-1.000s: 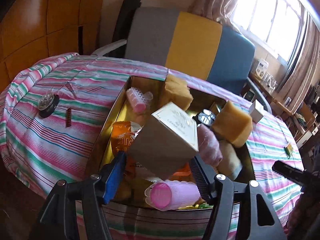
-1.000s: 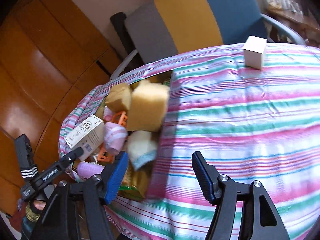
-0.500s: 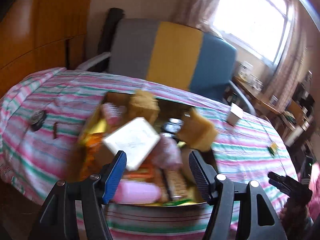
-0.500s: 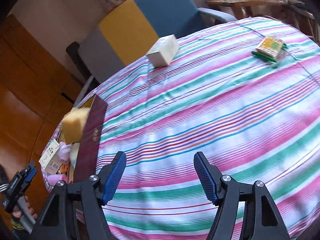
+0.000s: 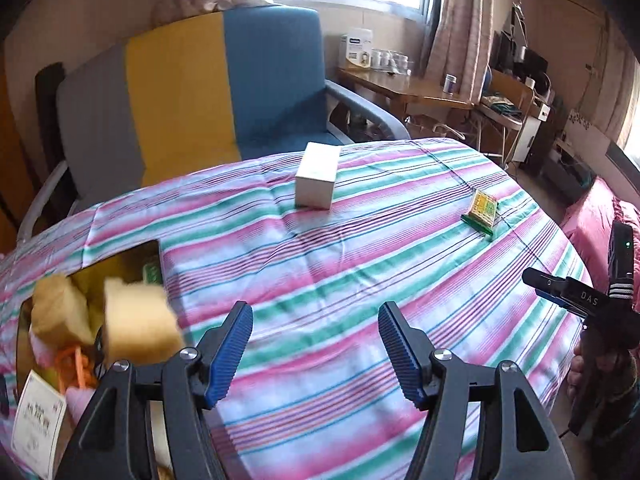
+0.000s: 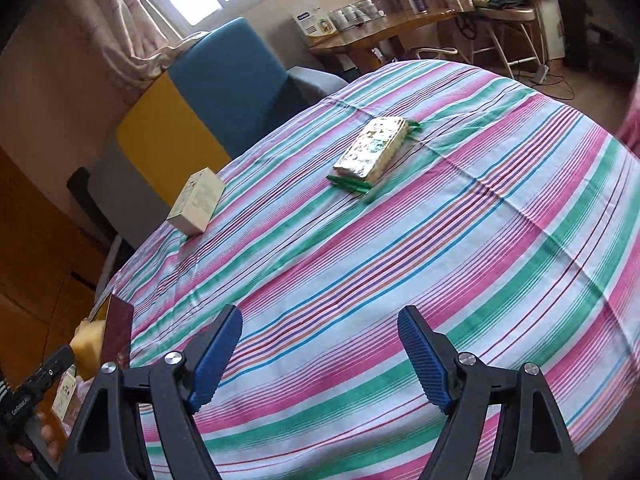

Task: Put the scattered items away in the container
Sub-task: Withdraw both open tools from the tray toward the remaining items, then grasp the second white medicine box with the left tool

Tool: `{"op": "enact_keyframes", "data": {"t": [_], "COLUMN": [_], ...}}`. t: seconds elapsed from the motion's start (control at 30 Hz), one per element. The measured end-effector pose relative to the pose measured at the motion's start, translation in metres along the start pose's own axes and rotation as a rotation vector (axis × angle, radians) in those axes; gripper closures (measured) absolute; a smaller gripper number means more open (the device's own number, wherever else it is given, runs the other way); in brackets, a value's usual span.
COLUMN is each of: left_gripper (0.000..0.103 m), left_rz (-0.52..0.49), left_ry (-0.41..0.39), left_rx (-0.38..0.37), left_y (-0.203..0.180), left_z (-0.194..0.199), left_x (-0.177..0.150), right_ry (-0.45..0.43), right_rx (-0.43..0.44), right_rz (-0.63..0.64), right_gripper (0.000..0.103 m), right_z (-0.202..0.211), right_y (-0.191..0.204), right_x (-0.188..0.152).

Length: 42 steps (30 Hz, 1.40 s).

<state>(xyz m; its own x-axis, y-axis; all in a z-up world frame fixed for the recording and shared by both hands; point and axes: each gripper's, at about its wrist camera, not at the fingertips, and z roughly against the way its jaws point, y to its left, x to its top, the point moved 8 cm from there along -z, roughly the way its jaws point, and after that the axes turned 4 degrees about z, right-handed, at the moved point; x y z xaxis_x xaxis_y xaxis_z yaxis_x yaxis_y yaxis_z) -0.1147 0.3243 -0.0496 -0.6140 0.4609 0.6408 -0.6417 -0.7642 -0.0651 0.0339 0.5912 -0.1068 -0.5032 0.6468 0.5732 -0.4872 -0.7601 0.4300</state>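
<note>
The table (image 5: 360, 240), under a pink, green and white striped cloth, fills both views. At its left edge sits the container (image 5: 120, 258), crowded with yellow sponges (image 5: 138, 326) and a labelled carton (image 5: 36, 428). A white box (image 5: 317, 176) lies near the armchair (image 5: 192, 92); a foil snack packet (image 6: 372, 148) lies well apart. The left gripper (image 5: 316, 350) and right gripper (image 6: 320, 356) hover with fingers released, empty.

The left gripper (image 5: 316, 344) hangs over the table's near edge, its blue ribbed pads (image 5: 230, 350) spread wide with nothing between. The right gripper (image 6: 320, 358), jaws equally wide and empty, is held by a hand (image 5: 582, 364) off the table's right edge.
</note>
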Motion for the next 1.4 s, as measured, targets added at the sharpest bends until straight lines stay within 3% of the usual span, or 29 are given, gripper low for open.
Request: {"op": "enact_keyframes", "data": {"t": [0.37, 0.47, 0.57, 0.77, 0.9, 1.0, 1.07, 1.1, 1.27, 1.4], "left_gripper": [0.034, 0.024, 0.024, 0.023, 0.023, 0.031, 0.047, 0.049, 0.05, 0.05], "left_rz": [-0.047, -0.049, -0.066, -0.152, -0.148, -0.13, -0.127, -0.123, -0.084, -0.079], "left_ry": [0.06, 0.066, 0.061, 0.075, 0.1, 0.149, 0.172, 0.171, 0.149, 0.162], "left_rx": [-0.002, -0.002, -0.015, -0.005, 0.027, 0.027, 0.018, 0.019, 0.009, -0.017], "left_y": [-0.004, 0.001, 0.001, -0.011, -0.006, -0.004, -0.005, -0.005, -0.004, -0.009], "left_z": [-0.114, -0.137, -0.153, -0.183, -0.205, -0.217, -0.218, -0.217, -0.201, -0.191], "left_x": [0.088, 0.103, 0.112, 0.117, 0.119, 0.109, 0.1, 0.097, 0.089, 0.079], "right_ry": [-0.008, -0.002, -0.007, -0.049, -0.069, -0.078, -0.094, -0.102, -0.106, -0.095], "right_rx": [-0.011, -0.014, -0.016, -0.028, -0.045, -0.066, -0.115, -0.14, -0.281, -0.322], "right_rz": [-0.018, -0.01, -0.005, -0.001, 0.006, -0.008, -0.004, -0.002, -0.009, 0.063], "right_gripper": [0.017, 0.016, 0.016, 0.014, 0.01, 0.01, 0.009, 0.008, 0.008, 0.007], "right_z": [-0.043, -0.054, -0.064, -0.066, -0.067, -0.073, -0.079, -0.082, -0.107, -0.121], "right_y": [-0.016, -0.018, -0.02, -0.025, -0.027, -0.03, -0.034, -0.036, -0.053, -0.052], "right_x": [0.038, 0.041, 0.045, 0.059, 0.073, 0.086, 0.098, 0.104, 0.126, 0.134]}}
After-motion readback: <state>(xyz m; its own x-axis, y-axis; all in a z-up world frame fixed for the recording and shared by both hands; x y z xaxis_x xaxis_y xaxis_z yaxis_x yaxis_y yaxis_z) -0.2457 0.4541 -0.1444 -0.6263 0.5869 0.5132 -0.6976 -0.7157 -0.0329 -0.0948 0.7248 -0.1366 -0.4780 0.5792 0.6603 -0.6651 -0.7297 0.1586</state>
